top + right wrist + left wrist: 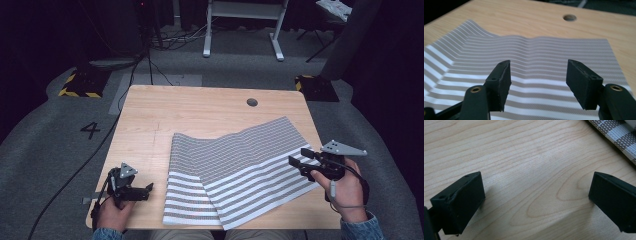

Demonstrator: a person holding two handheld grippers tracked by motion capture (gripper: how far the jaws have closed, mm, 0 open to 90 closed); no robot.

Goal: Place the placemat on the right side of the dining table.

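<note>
Striped cloth [240,170] lies partly folded on worktop [200,107], between both tongs. Right tongs [298,159] gape open over cloth's edge; left tongs [148,191] open over bare wood beside it.

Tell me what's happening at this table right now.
A person holds a gripper in each hand at a wooden table. A striped mat lies on it, creased, with one part folded over another near the front edge. The right gripper is open and poised over the mat's right edge, gripping nothing. The left gripper is open over bare wood just left of the mat, not touching it.
</note>
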